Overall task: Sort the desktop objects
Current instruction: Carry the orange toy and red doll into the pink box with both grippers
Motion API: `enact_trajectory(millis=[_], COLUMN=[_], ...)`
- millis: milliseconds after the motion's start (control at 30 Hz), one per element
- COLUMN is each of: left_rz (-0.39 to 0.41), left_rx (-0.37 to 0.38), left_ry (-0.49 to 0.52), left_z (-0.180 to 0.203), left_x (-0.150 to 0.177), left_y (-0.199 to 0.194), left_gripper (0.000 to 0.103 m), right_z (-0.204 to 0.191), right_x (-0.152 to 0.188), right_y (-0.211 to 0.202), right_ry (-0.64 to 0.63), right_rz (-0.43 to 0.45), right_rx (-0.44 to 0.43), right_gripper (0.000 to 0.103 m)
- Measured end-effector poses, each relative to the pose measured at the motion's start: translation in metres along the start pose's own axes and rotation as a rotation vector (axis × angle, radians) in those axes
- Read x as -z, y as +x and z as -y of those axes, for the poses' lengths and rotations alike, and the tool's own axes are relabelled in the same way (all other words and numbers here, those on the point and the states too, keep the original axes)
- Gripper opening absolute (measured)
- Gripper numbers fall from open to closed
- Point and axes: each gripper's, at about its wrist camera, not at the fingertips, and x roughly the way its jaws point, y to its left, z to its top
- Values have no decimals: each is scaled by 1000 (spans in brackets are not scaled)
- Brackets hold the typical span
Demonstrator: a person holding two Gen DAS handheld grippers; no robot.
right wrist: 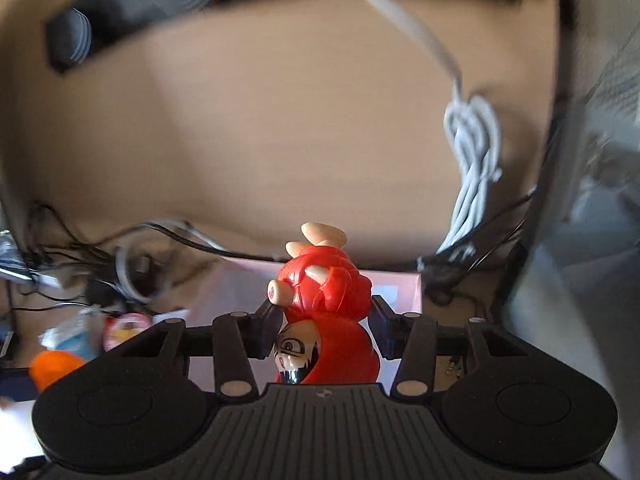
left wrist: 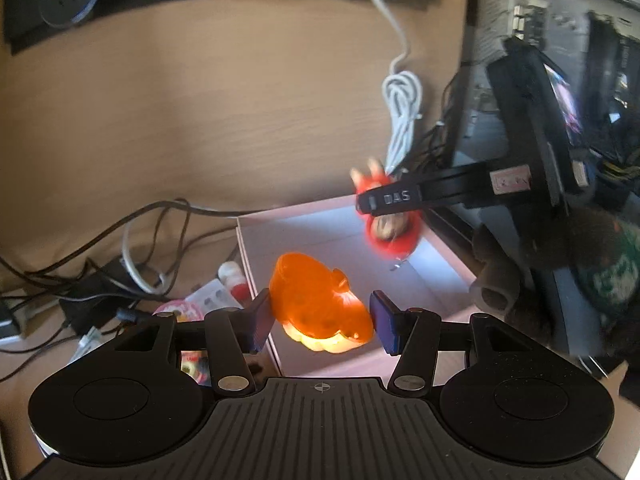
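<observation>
Stretching across both views is a pale wood-grain desk (left wrist: pixel 180 120), bare over most of its middle and crowded at its edges. Along the far edge lies a black power strip (left wrist: pixel 60 4) with round sockets; a white cable (left wrist: pixel 402 120) runs down from it and ends in a tied bundle near the right side. At the near left, a tangle of black cables (left wrist: pixel 92 280) lies beside small packets and a round pink-rimmed item (left wrist: pixel 180 312), too blurred to identify. Beyond the desk's right edge, the room is dim, with dark equipment and a screen (left wrist: pixel 560 100) smeared by motion.

A shallow pale pink box (left wrist: pixel 256 272) sits open on the near part of the desk, its white inside lit by strong light.

The left gripper (left wrist: pixel 320 320) is clamped on an orange toy (left wrist: pixel 320 304), the blue pads pressing its two sides, and holds it above the near left part of the box. The right gripper (right wrist: pixel 324 324) is clenched on a red figure (right wrist: pixel 324 300) with tan horns and a painted face, tipped head-down towards the camera. From the left wrist view, that red figure hangs over the far right part of the box, with one black finger (left wrist: pixel 394 198) of the right tool crossing it. A person's dark patterned sleeve (left wrist: pixel 600 264) shows at the right.
</observation>
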Motion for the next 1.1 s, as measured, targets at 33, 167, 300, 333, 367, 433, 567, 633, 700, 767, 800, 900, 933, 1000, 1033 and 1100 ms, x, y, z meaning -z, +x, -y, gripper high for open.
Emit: enact_trajectory(millis=[33, 167, 300, 333, 367, 433, 567, 633, 700, 767, 800, 900, 933, 1000, 1033, 1100], left_rz=[-5, -6, -30, -25, -18, -2, -34, -81, -119, -136, -133, -122, -118, -104, -100, -102], left_rx=[8, 42, 24, 23, 22, -6, -81, -82, -103, -146, -171, -289, -328, -351, -355, -370], left_ry=[-8, -21, -40, -46, -50, -60, -141, -160, -152, -140, -142, -166, -181, -245, -282, -332], left_z=[-3, -2, -7, -11, -15, -25, -49, -54, -53, -52, -52, -62, -66, -81, -88, -99], left_x=[-3, -19, -32, -30, -26, -15, 28, 51, 70, 82, 86, 93, 94, 100, 105, 116], left_y=[8, 47, 71, 66, 58, 41, -2, -15, -20, -20, -19, -23, -28, -43, -52, -65], left_gripper=[57, 57, 70, 78, 82, 90, 94, 95, 95, 95, 95, 95, 95, 95, 96, 96], right_z=[3, 11, 11, 12, 16, 17, 6, -4, -21, -42, -53, -78, -86, -106, -116, -141], right_x=[1, 10, 36, 42, 46, 59, 83, 92, 98, 103, 105, 109, 113, 117, 118, 122], right_y=[2, -24, -60, -67, -72, -83, -84, -84, -84, -84, -85, -86, -87, -86, -85, -77], right_ry=[17, 66, 48, 25, 5, -38, -88, -104, -128, -179, -206, -293, -326, -402, -440, -515], right_rz=[12, 137, 212, 211, 206, 182, 106, 81, 73, 72, 74, 64, 57, 49, 53, 56], right_rx=[30, 87, 116, 119, 122, 127, 81, 45, 3, -26, -38, -81, -98, -134, -147, -163], right_gripper=[48, 67, 72, 74, 75, 76, 76, 76, 76, 76, 76, 76, 76, 76, 76, 76])
